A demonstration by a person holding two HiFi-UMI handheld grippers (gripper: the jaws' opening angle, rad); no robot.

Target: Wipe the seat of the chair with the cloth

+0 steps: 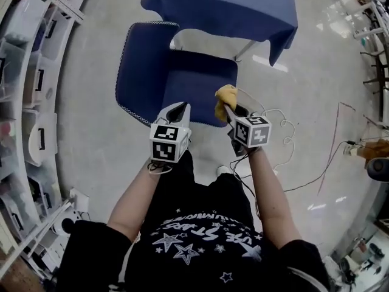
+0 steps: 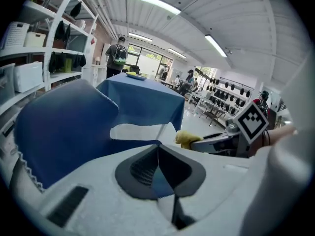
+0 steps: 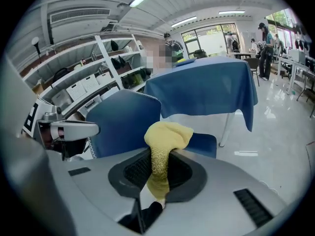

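Pinching a narrow fold of the yellow cloth (image 3: 167, 134), the right claw (image 3: 160, 161) has its jaws closed tight on the fabric. The rest of the cloth bunches into a lump just past the tips. The left claw (image 2: 157, 154) has its jaws together with nothing between them.

From the head view, the right claw (image 1: 230, 109) hangs over the near right corner of the blue seat (image 1: 194, 84). The cloth (image 1: 223, 99) is at that corner; whether it touches the seat cannot be told. The left claw (image 1: 178, 110) sits near it on the left, over the seat's near edge. The chair back (image 1: 137, 66) rises ahead and left of the left claw, trimmed with a checked border.

Beyond the seat, straight ahead of both claws, stands a tabletop (image 1: 231, 5) draped in a blue cover. Under everything lies a pale, glossy floor (image 1: 304, 59). Cables (image 1: 285, 132) trail across it to the right of the right claw. Shelving (image 1: 30, 102) with white bins runs along the left of the left claw.

Only the head view shows the person's forearms and a dark, star-printed shirt. Each gripper view catches the other claw at its edge. Both also show strip lights on the ceiling and people standing far off beyond the tabletop, which the head view misses.
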